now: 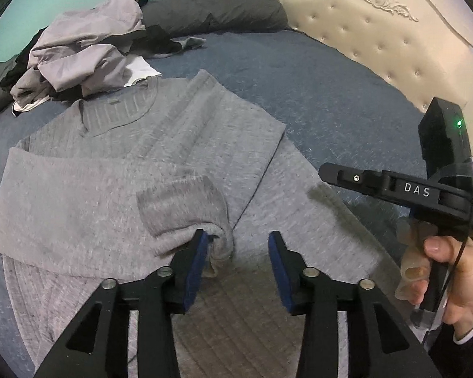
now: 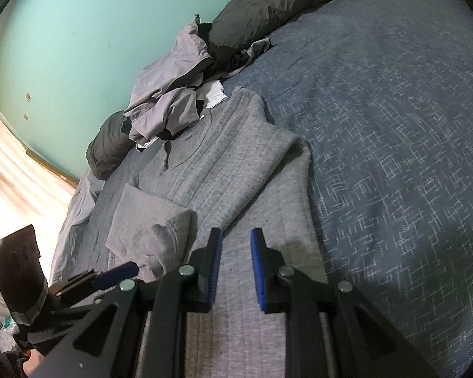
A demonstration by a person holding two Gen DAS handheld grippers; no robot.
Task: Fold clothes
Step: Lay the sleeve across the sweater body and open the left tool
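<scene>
A grey knit sweater (image 1: pixel 160 145) lies flat on the blue bedspread (image 1: pixel 315 94), collar away from me and both sleeves folded across its chest. The left sleeve's cuff (image 1: pixel 179 201) ends right at my left gripper (image 1: pixel 238 239). That gripper is open: the cuff's edge rests by the left pad and the right pad is well apart. My right gripper (image 2: pixel 235 236) hovers over the sweater's (image 2: pixel 236 163) lower body with its jaws a narrow gap apart and nothing between them. In the left wrist view a hand (image 1: pixel 457 271) holds the right gripper (image 1: pixel 326 171) over the sweater's right edge.
A pile of unfolded clothes (image 1: pixel 88 50) sits beyond the collar, next to a dark grey pillow (image 1: pixel 217 9). A cream tufted headboard (image 1: pixel 378 37) bounds the far right. The teal wall (image 2: pixel 63 31) and the bed's left edge lie to the left. Bare bedspread (image 2: pixel 394 126) stretches right of the sweater.
</scene>
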